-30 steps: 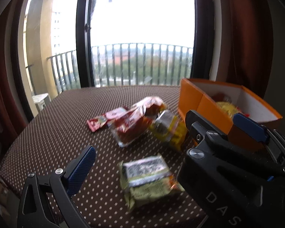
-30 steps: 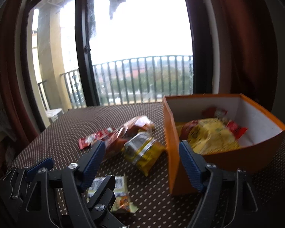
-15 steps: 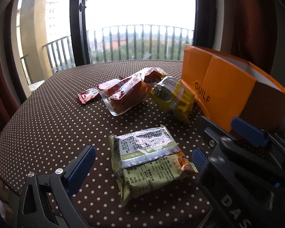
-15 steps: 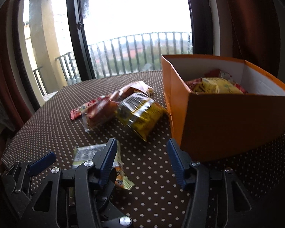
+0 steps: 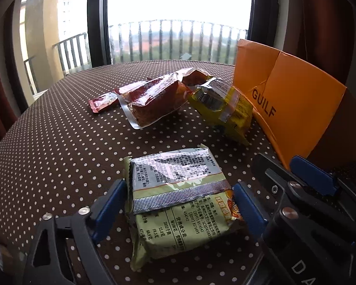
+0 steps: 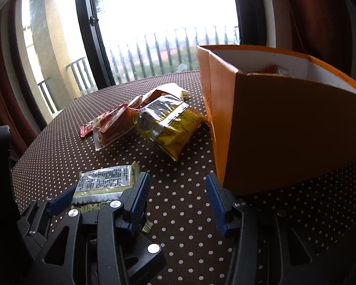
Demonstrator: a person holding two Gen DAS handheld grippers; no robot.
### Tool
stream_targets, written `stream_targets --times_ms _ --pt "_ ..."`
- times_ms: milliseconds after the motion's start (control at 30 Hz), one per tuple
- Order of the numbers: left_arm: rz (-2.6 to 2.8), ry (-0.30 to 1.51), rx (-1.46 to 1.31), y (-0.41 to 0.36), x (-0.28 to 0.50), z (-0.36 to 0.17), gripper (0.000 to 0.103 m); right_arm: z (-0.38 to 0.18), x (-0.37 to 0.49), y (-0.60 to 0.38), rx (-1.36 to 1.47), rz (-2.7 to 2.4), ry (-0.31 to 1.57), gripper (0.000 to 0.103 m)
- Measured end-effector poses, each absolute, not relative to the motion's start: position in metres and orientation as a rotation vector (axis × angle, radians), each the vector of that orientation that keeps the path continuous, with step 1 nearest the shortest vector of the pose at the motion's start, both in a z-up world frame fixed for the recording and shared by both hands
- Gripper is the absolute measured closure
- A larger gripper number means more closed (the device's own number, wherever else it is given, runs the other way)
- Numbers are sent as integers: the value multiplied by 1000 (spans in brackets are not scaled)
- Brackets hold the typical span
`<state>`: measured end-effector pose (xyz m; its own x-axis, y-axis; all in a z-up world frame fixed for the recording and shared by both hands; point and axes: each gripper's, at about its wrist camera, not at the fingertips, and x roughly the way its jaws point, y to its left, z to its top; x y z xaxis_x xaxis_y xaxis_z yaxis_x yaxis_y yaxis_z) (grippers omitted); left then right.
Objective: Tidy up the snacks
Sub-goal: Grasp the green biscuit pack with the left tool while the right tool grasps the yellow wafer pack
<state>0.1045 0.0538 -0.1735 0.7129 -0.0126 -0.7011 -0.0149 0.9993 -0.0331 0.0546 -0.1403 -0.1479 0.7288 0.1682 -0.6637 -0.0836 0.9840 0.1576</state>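
A pale green snack packet [image 5: 178, 199] lies flat on the dotted brown tablecloth. My left gripper [image 5: 179, 210] is down at the table with its blue pads on both sides of the packet, closed against its edges. The packet also shows in the right wrist view [image 6: 104, 184], between the left gripper's fingers [image 6: 59, 200]. My right gripper [image 6: 178, 198] is open and empty, low over the cloth beside the near corner of the orange box [image 6: 284, 128]. The box [image 5: 282, 104] holds snacks, mostly hidden by its wall.
A yellow packet [image 5: 222, 106], a clear-wrapped red snack [image 5: 154, 102] and a thin red packet [image 5: 102, 101] lie together left of the box. The round table's edge [image 5: 9, 142] curves at left. A window and balcony railing stand behind.
My left gripper has dropped to the table and closed in around the green packet. My right gripper has lowered and moved nearer the box corner, staying open.
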Motion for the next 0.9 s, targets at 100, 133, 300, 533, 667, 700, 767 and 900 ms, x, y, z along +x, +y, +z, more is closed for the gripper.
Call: stream_targets --times_ms 100,133,300,533,667,700,767,900 --pt "-3 776 -35 58 105 -173 18 -149 56 -137 123 143 751 50" --pt "-1 777 -37 61 105 -173 18 -149 56 -134 123 144 751 50" --pt "24 775 -36 80 111 -169 19 -148 66 -115 111 156 768 44" --pt "36 730 -21 103 126 -148 20 -136 86 -90 111 125 742 17" --pt "32 714 -8 110 139 -137 20 -128 102 -83 135 90 725 12" --pt "30 711 -3 111 143 -135 20 -127 106 -81 138 81 726 10" --pt "23 708 5 112 149 -131 20 -124 115 -78 148 60 723 8" --pt "7 713 22 113 164 -127 20 -122 132 -75 169 15 722 7"
